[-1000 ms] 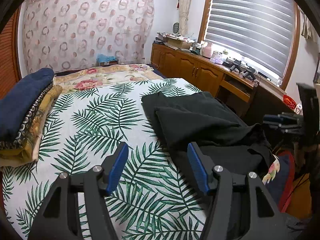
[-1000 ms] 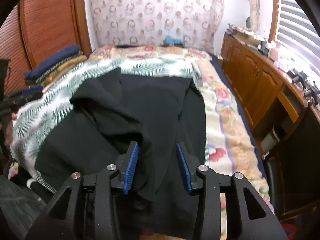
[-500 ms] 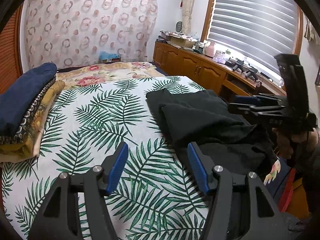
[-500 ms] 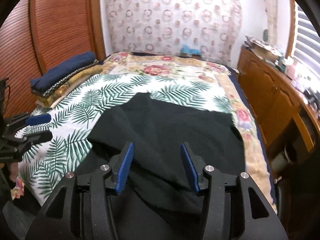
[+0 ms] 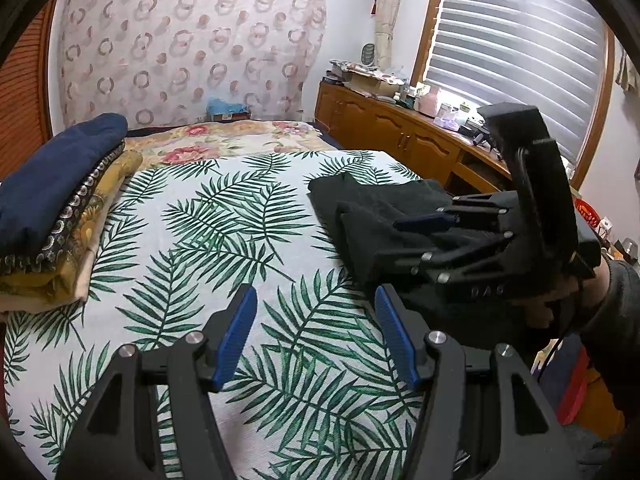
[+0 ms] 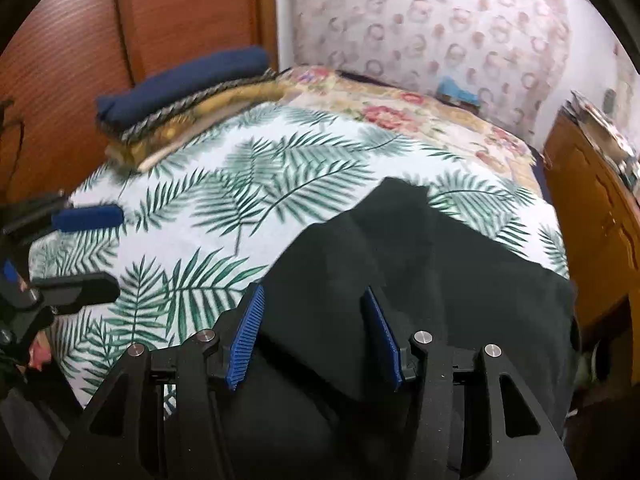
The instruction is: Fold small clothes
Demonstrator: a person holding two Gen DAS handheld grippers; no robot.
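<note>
A black garment point(image 5: 380, 216) lies partly folded on the right side of the palm-leaf sheet point(image 5: 224, 240), near the bed's edge. My left gripper point(image 5: 316, 332) hovers open over bare sheet, just left of the garment, with nothing between its blue pads. My right gripper point(image 5: 408, 244) reaches in from the right above the garment, held by a hand in a dark sleeve point(image 5: 616, 312). In the right wrist view the right gripper point(image 6: 314, 332) stands open above the black garment point(image 6: 420, 280), its pads apart and not pinching cloth. The left gripper point(image 6: 92, 254) shows at the left edge.
A stack of folded blue and yellow textiles point(image 5: 52, 208) sits on the bed's left side, by the wooden wardrobe doors point(image 6: 160, 20). A floral bedcover point(image 5: 224, 140) lies beyond the sheet. Wooden cabinets point(image 5: 400, 140) with clutter run along the right under the window blind.
The right gripper let go of the black fold, its jaws widened, and it swung left over the garment into the left wrist view. The left gripper stayed put.
</note>
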